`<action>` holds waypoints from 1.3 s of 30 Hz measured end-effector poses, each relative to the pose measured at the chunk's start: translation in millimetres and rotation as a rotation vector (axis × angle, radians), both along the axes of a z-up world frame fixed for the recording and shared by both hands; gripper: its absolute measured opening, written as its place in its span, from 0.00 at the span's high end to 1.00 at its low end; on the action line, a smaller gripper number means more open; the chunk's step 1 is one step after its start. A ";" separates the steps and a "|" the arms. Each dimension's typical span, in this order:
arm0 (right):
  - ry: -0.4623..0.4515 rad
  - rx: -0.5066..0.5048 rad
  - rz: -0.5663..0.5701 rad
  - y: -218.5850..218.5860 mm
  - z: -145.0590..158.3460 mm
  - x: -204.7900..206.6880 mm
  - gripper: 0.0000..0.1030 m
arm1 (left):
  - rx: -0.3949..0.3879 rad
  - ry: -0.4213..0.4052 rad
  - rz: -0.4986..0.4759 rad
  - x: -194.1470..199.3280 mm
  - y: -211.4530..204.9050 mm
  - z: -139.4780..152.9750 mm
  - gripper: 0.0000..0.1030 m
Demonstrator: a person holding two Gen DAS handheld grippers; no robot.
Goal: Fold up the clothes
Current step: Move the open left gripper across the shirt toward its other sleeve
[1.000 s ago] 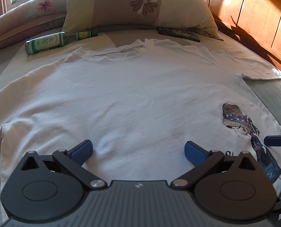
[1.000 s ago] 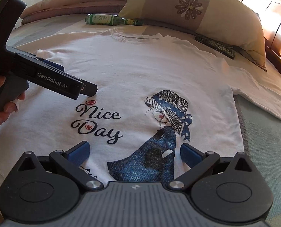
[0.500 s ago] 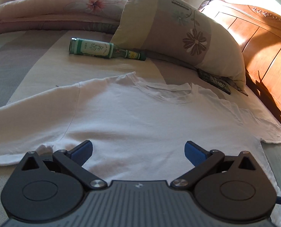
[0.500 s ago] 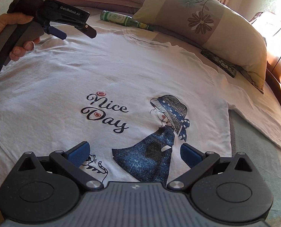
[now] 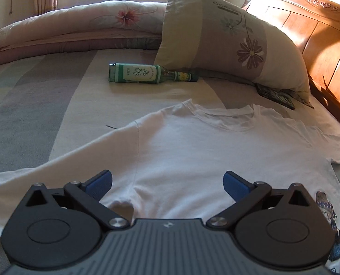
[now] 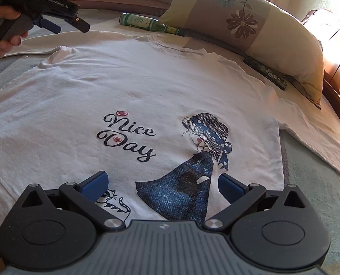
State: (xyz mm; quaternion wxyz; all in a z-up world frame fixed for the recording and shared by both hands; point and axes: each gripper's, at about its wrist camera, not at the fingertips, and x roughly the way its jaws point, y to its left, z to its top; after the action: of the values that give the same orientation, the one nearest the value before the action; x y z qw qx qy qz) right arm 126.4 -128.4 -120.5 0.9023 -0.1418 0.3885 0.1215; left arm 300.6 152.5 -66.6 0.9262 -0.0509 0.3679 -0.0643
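While the T-shirt (image 6: 147, 87) lies flat beneath them, the left gripper (image 5: 167, 183) and right gripper (image 6: 161, 183) gape wide, empty.

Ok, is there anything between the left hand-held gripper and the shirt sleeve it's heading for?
Nothing visible. The left hand-held gripper is open above the sleeve with only air between. The bottle and pillow lie farther up the bed, clear of the shirt.

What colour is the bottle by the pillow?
Green bottle, white label; clearest in the left wrist view.
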 end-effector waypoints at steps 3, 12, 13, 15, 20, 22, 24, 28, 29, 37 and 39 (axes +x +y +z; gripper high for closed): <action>0.003 0.011 0.001 -1.5 -1.1 1.1 0.00 | -0.023 -0.021 0.066 38.2 18.8 7.4 0.01; 0.017 0.041 -0.005 -5.0 -2.4 3.3 0.00 | -0.128 0.018 0.128 84.5 57.7 -17.4 0.01; 0.018 0.044 -0.005 -5.3 -2.5 3.6 0.00 | -0.151 0.021 0.127 83.9 61.3 -19.2 0.01; 0.019 0.048 -0.007 -5.9 -2.5 3.9 0.00 | -0.193 0.046 0.123 84.1 67.2 -23.5 0.01; 0.018 0.050 -0.007 -6.3 -2.8 4.4 0.00 | -0.268 0.045 0.056 72.6 67.2 -23.8 0.02; 0.020 0.054 -0.008 -6.8 -3.0 4.9 0.00 | -0.287 0.042 0.013 66.8 63.6 -23.0 0.02; 0.020 0.055 -0.008 -6.9 -2.9 4.9 0.00 | -0.288 0.063 -0.014 65.0 59.0 -25.9 0.02; 0.018 0.053 -0.008 -6.7 -2.8 4.5 0.00 | -0.255 0.074 -0.036 61.1 50.2 -26.1 0.02; 0.017 0.052 -0.007 -6.7 -2.8 4.5 0.00 | -0.251 0.070 -0.036 59.3 48.7 -24.7 0.02; 0.006 0.059 -0.008 -6.1 -4.4 4.7 0.00 | -0.109 -0.008 -0.064 54.6 38.8 -0.1 0.01; 0.004 0.062 -0.011 -5.5 -4.7 5.8 0.00 | -0.103 0.007 -0.019 66.5 49.7 -4.2 0.01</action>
State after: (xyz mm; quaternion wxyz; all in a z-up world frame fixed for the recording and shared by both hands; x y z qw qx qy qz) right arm 132.2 -133.9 -125.3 0.9061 -0.1113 0.3872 0.1290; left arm 367.2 202.2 -70.8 0.9205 -0.0950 0.3677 -0.0919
